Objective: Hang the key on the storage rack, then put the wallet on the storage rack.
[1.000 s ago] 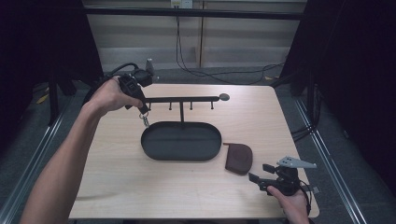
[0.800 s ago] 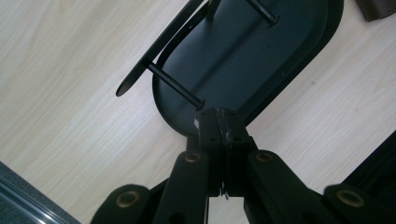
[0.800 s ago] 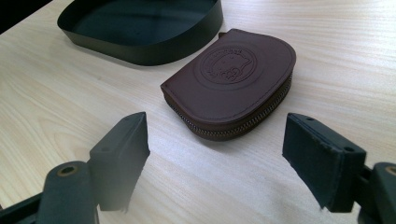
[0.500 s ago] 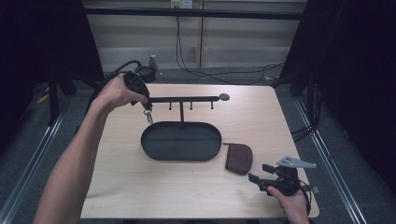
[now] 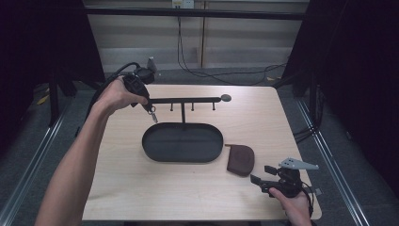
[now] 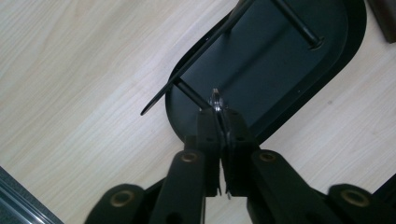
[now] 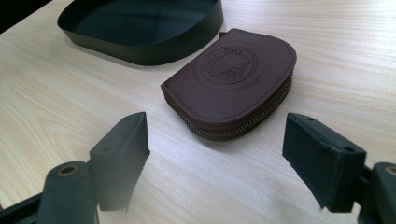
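My left gripper (image 5: 149,109) points down at the left end of a black hook bar (image 5: 188,100), shut on a small silver metal ring or key (image 5: 153,116). In the left gripper view that metal piece (image 6: 216,100) sticks out between the pads just above the bar (image 6: 196,56). The jaws have just been opening slightly, with the piece still pinched between them. A brown leather coin purse (image 5: 240,159) lies right of the black oval tray (image 5: 188,143). My right gripper (image 5: 263,175) rests open near the front right corner, its jaws standing on either side in front of the purse (image 7: 233,79).
The bar stands on a post rising from the tray (image 6: 280,70) and carries several short hooks and a round knob (image 5: 226,98) at its right end. Bare wooden tabletop (image 5: 131,188) surrounds the tray. Cables trail off the far edge.
My left hand has shifted a little to the right with the metal piece, closer to the bar's left end. The right gripper has not moved.
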A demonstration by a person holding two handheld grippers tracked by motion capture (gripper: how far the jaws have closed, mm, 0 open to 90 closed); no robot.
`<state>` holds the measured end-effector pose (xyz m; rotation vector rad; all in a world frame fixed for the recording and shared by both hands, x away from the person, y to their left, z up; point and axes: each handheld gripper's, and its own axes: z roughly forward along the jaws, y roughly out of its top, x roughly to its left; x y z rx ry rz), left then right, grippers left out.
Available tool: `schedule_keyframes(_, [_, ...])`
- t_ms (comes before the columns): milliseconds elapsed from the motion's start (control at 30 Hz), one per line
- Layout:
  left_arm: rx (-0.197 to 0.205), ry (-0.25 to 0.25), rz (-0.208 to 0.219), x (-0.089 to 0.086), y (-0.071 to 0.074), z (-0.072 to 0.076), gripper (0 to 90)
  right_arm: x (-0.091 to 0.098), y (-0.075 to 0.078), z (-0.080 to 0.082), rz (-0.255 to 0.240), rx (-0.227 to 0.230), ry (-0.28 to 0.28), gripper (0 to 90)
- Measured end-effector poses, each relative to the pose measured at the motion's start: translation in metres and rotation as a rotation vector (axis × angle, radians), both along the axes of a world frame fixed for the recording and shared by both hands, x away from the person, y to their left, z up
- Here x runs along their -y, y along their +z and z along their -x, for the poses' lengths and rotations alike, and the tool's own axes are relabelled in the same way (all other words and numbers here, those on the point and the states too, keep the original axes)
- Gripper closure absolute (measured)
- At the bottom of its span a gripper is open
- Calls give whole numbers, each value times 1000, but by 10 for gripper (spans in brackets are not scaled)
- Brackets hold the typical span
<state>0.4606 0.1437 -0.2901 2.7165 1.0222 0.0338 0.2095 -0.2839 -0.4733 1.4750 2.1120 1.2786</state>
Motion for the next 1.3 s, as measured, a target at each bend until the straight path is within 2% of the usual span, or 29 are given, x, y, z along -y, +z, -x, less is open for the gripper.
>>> schedule_keyframes(67, [4,2,23,-3,0,0,853,0,0,-2,1,-5,0,223])
schedule_keyframes(233, [29,9,56,-12,-2,2,784,-2,-1,-3,3,-10,2,223])
schedule_keyframes(300, [43,32,87,-14,-4,5,750,-1,-1,-2,6,-7,1,223])
schedule_keyframes(367, [68,67,92,-18,-3,8,737,-1,-1,-1,4,-5,-1,223])
schedule_keyframes(500, [80,87,141,-25,-3,14,700,-1,-1,-1,5,-5,1,223])
schedule_keyframes(533, [80,87,141,-25,-3,14,702,-1,-1,-1,5,-6,1,223])
schedule_keyframes(567, [87,98,163,-29,-5,17,696,-1,-1,-1,7,-7,3,223])
schedule_keyframes(767, [121,116,209,-37,-14,30,633,-1,-1,-2,10,-7,4,223])
schedule_keyframes(933, [146,126,227,-43,-20,40,513,-1,-1,-2,9,-8,3,223])
schedule_keyframes(1033, [172,135,257,-48,-23,48,447,-1,-1,-3,9,-12,-2,224])
schedule_keyframes(1100, [179,127,288,-52,-25,52,369,-2,-2,-3,12,-14,-1,223])
schedule_keyframes(1167, [199,127,276,-55,-29,57,352,-2,-2,-4,13,-22,-4,223])
schedule_keyframes(1233, [203,127,303,-60,-31,61,307,-2,-2,-4,13,-22,-5,224])
schedule_keyframes(1267, [203,127,303,-60,-31,61,308,-2,-2,-4,13,-22,-5,224])
schedule_keyframes(1300, [210,134,322,-63,-31,64,308,-2,-2,-4,13,-18,-3,224])
